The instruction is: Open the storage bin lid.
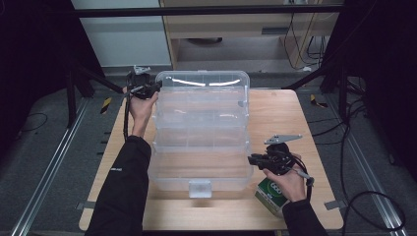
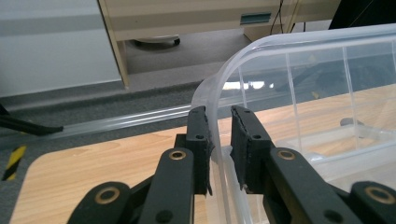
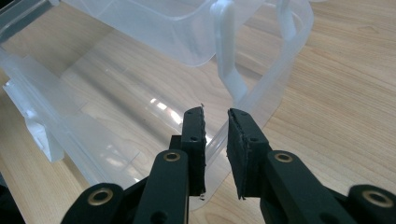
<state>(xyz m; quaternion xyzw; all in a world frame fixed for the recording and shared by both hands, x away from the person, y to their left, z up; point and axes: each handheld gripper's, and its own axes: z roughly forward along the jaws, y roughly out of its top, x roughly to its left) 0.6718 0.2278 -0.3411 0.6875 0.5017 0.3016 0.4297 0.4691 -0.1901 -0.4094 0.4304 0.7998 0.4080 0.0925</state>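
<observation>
A clear plastic tiered organiser box (image 1: 201, 128) stands unfolded on the wooden table (image 1: 280, 113), its trays stepped back and up. At the far left corner of the top tray (image 2: 303, 74) my left gripper (image 1: 156, 88) (image 2: 219, 140) has one jaw on each side of the rim and is shut on it. At the near right corner of the bottom tray (image 3: 116, 116), my right gripper (image 1: 252, 160) (image 3: 215, 135) is shut on the rim in the same way. A clear hinge arm (image 3: 229, 56) rises from that corner to the tray above.
A green and white carton (image 1: 272, 194) lies on the table's near right corner, under my right hand. A latch tab (image 1: 200, 188) sticks out at the box's front. Dark stands, cables and floor rails surround the table.
</observation>
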